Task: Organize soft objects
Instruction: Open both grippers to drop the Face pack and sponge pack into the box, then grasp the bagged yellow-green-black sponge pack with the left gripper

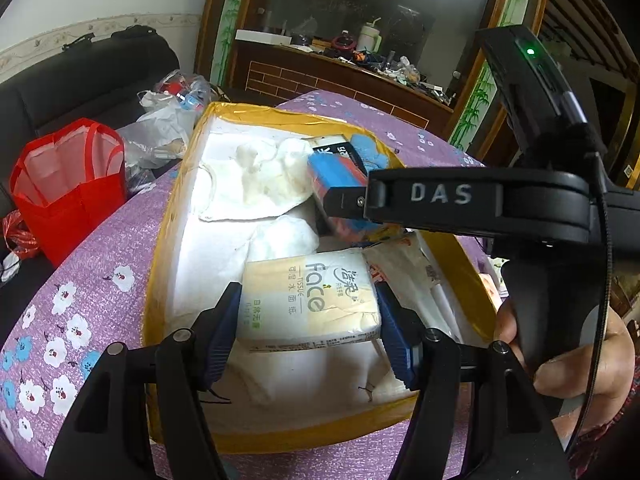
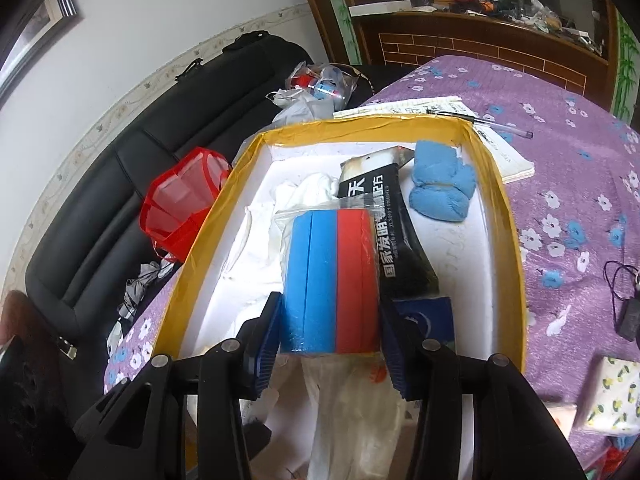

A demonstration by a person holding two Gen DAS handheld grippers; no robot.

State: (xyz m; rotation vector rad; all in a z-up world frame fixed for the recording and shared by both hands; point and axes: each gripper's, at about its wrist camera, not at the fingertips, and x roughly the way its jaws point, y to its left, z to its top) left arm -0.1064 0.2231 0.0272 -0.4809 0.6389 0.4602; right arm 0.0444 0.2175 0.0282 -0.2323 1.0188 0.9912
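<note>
1. The left gripper (image 1: 308, 320) is clamped on a cream tissue pack (image 1: 310, 300), pads on its 2 short sides, holding it low over the white floor of the yellow-rimmed box (image 1: 176, 208), seemingly to set it flat in an open spot.
2. The right gripper (image 2: 330, 332) brackets a wrapped blue-and-red sponge block (image 2: 330, 276); its pads look to touch both sides, though how firmly I cannot tell. No earlier view shows motion.
3. Just right of that block lies a black packet (image 2: 394, 240); beyond it, a blue cloth (image 2: 442, 188); left, white cloths (image 2: 304, 192).
4. The crowded far end and the right gripper's own body limit room for the tissue pack.
5. Outside, a red bag (image 1: 68, 188) sits beside the purple floral tabletop (image 1: 100, 240).
</note>
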